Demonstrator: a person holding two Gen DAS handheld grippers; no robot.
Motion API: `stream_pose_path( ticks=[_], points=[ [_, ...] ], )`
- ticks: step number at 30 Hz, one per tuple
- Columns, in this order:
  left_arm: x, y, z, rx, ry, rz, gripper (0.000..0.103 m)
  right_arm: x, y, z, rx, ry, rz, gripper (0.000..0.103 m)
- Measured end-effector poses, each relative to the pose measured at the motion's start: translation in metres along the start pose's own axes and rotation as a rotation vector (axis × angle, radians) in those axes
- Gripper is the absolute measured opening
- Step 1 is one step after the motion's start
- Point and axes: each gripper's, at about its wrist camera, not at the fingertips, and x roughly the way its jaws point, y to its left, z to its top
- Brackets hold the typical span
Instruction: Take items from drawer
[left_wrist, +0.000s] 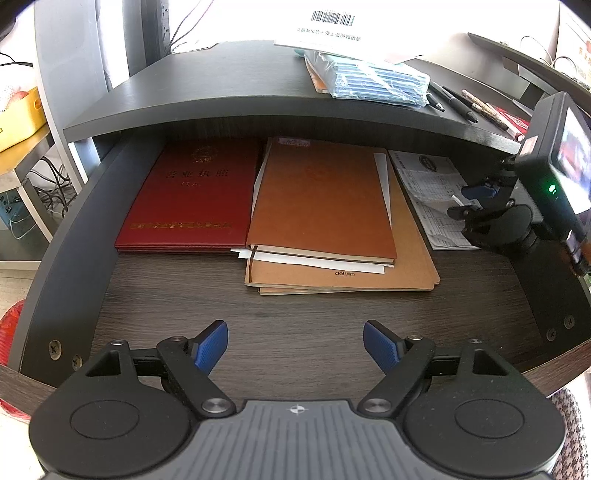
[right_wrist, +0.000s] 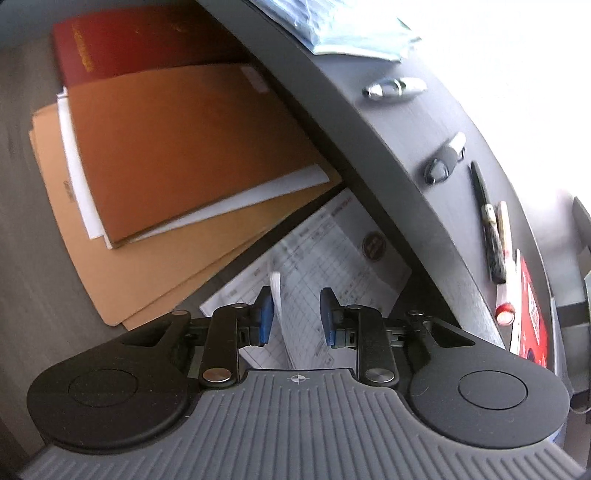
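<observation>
The open dark drawer (left_wrist: 74, 229) holds a red booklet (left_wrist: 192, 192), a brown notebook (left_wrist: 321, 199) lying on kraft folders (left_wrist: 413, 266), and a printed form (left_wrist: 424, 181) at the right. My left gripper (left_wrist: 295, 347) hangs open over the bare drawer floor near the front, with nothing between its fingers. My right gripper (right_wrist: 297, 314) is down over the printed form (right_wrist: 332, 258). Its jaws stand a little apart. A lifted edge of the sheet rises between them and leans on the left pad (right_wrist: 266, 317). The left wrist view shows this right gripper (left_wrist: 467, 202) at the drawer's right wall.
The dark desk top (left_wrist: 221, 85) overhangs the back of the drawer. On it lie a plastic-wrapped blue pack (left_wrist: 373, 79), several pens (left_wrist: 458, 103) and a red card (right_wrist: 532, 314). A yellow box (left_wrist: 18, 114) and cables sit to the left of the desk.
</observation>
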Motion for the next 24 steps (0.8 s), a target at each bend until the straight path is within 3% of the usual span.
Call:
stream_pose_path(
  ticks=[2, 8, 10, 13, 17, 24],
  points=[
    [0.0, 0.0, 0.0, 0.0, 0.001, 0.0, 0.08, 0.005, 0.011, -0.002, -0.068, 0.012, -0.015, 0.022],
    [0.001, 0.0, 0.001, -0.001, 0.005, -0.003, 0.08, 0.015, 0.044, -0.006, -0.253, 0.025, -0.052, 0.024],
    [0.001, 0.0, 0.001, -0.001, 0.006, -0.004, 0.08, 0.013, 0.04, -0.004, -0.247, 0.024, -0.04, 0.022],
    [0.001, 0.0, 0.001, -0.002, 0.006, -0.005, 0.08, 0.009, 0.03, -0.002, -0.211, 0.02, -0.026, 0.003],
    [0.002, 0.0, 0.002, -0.003, 0.007, -0.005, 0.081, 0.003, 0.033, -0.002, -0.218, 0.008, -0.04, 0.0],
    [0.003, -0.001, 0.003, -0.004, 0.009, -0.003, 0.081, -0.007, 0.027, 0.003, -0.117, 0.02, 0.011, 0.0]
  ],
)
